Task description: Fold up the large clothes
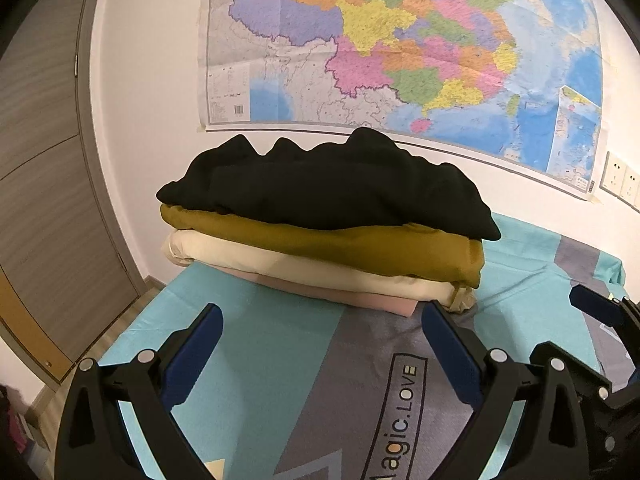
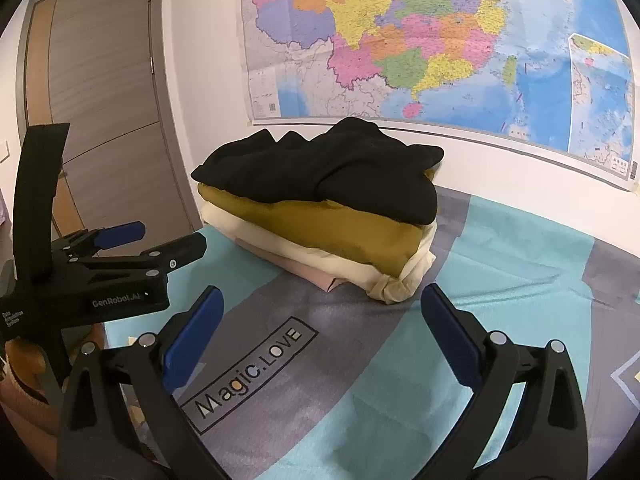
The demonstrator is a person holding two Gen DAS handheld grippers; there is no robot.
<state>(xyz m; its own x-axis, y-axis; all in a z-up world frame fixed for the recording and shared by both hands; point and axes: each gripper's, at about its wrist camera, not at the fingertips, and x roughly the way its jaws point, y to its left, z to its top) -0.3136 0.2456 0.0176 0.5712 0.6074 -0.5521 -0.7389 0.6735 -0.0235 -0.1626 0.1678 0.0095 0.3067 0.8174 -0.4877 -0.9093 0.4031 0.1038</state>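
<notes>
A stack of folded clothes sits at the far end of the bed against the wall: a black garment (image 1: 328, 188) (image 2: 320, 168) on top, a mustard one (image 1: 320, 244) (image 2: 340, 232) under it, then a cream one (image 1: 304, 268) (image 2: 320, 260) and a pink one (image 1: 360, 296) (image 2: 304, 272) at the bottom. My left gripper (image 1: 320, 316) is open and empty, hovering over the bed just short of the stack. My right gripper (image 2: 322, 300) is open and empty too, near the stack's front corner. The left gripper (image 2: 168, 240) also shows at the left of the right wrist view.
The bed has a teal and grey sheet (image 1: 256, 320) (image 2: 500, 280) printed "Magic.LOVE" (image 2: 248, 376). A large coloured map (image 1: 400, 40) (image 2: 440, 40) hangs on the white wall behind the stack. A grey wooden door (image 1: 44, 200) (image 2: 104, 100) stands left; wall sockets (image 1: 624, 180) are at right.
</notes>
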